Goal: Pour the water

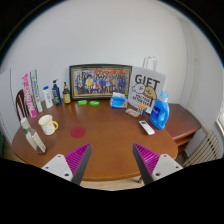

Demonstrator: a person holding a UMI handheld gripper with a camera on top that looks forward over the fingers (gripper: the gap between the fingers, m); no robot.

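Gripper [110, 160] sits nearest, fingers spread wide w/ nothing between them; pink pads show on the inner faces, left finger [73, 160] and right finger [148, 158] hanging over the near edge of a round wooden table [105, 135]. Bare wood lies just ahead of the fingers.

Going outward: at approx 10 o'clock from the fingers stands a white mug [47, 124], w/ a small dark red coaster [77, 131] just beside it toward 11. Further toward 9 o'clock, at the table's edge, an upright dark-and-white object, too small to tell what. At approx 1 o'clock lies a white remote [147, 127], and just beyond it a blue bottle [160, 108] w/ a handle, upright. Whether this or another container holds the water can't be told.

Mid-table at 12 o'clock: two green lids or coasters [91, 102], flat. Just right of them a pale blue box [119, 100].

Far edge, against the wall: framed group photo [100, 80] at 12 o'clock, upright. At 11 o'clock a cluster of small bottles [56, 95] and a pink-and-white carton [30, 92]. At 1 o'clock a white gift bag [146, 88] printed "GIFT", standing behind the blue bottle.
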